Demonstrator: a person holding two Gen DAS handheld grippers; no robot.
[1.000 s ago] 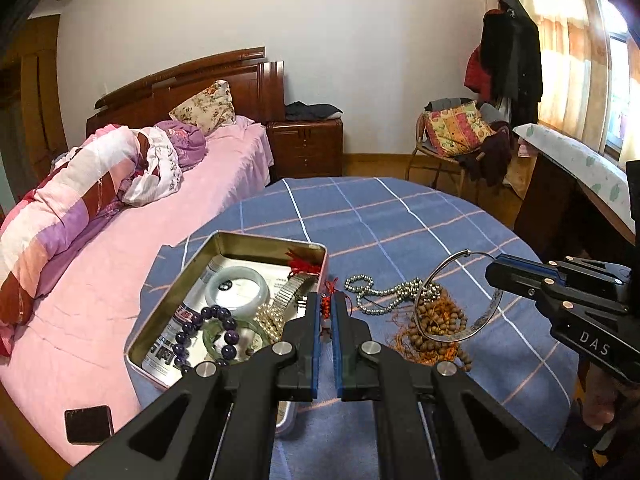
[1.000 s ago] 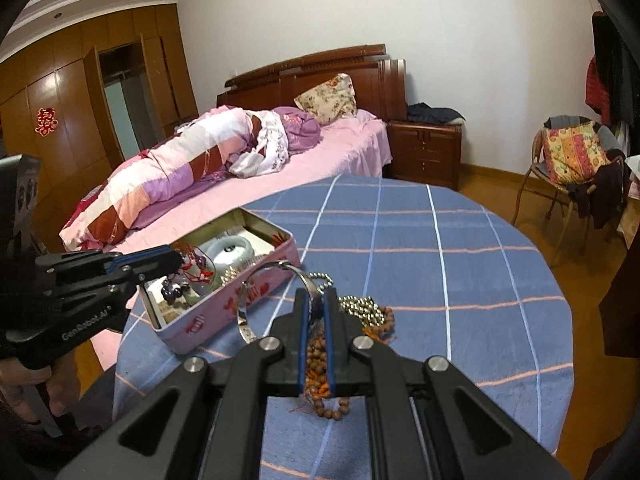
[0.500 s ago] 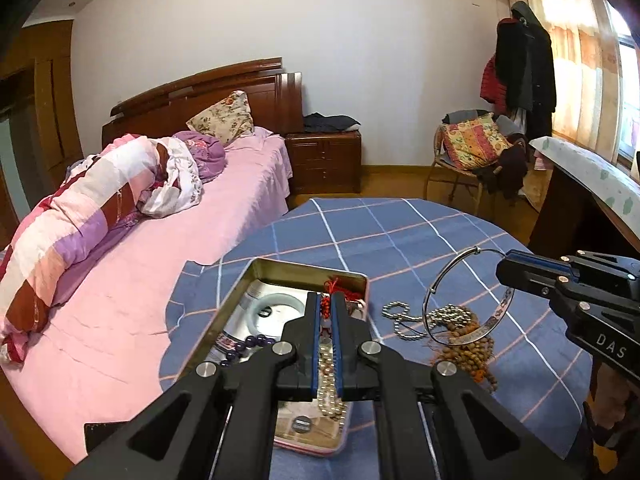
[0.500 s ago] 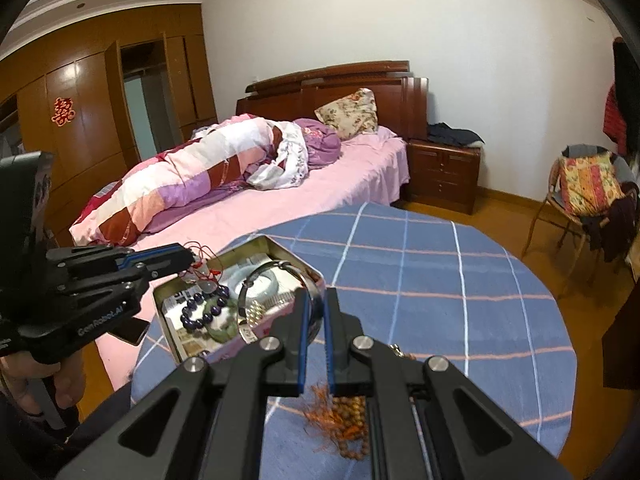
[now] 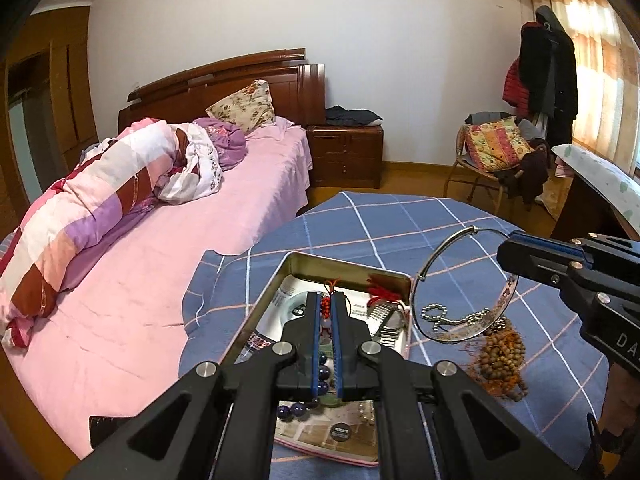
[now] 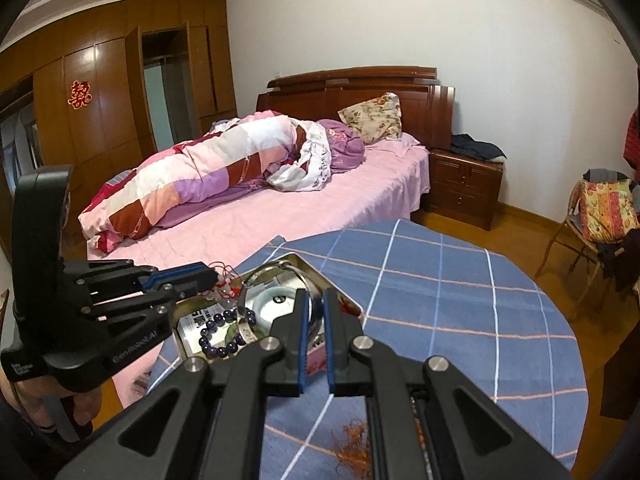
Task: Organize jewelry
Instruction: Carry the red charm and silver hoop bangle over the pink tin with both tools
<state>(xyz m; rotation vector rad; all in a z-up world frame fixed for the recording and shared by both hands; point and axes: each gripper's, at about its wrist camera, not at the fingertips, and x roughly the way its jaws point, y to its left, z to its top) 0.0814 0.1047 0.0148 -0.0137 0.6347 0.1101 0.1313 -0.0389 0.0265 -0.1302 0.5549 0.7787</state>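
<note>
— Where was the thin silver metal bangle [image 5: 466,286]?
— Pinched in the right gripper's [image 6: 314,354] jaws, beside the open rectangular tin box [image 5: 352,266] near the counter's bed-side edge. The left gripper [image 5: 328,354] clamped a red beaded charm [image 5: 326,302].
— Best lowered flat inside before letting go.

Home bedroom — bed [image 5: 224,216] w/ quilt [image 6: 208,168], wardrobe [image 6: 100,100], nightstand [image 5: 346,156], chair [image 5: 496,160]
</note>
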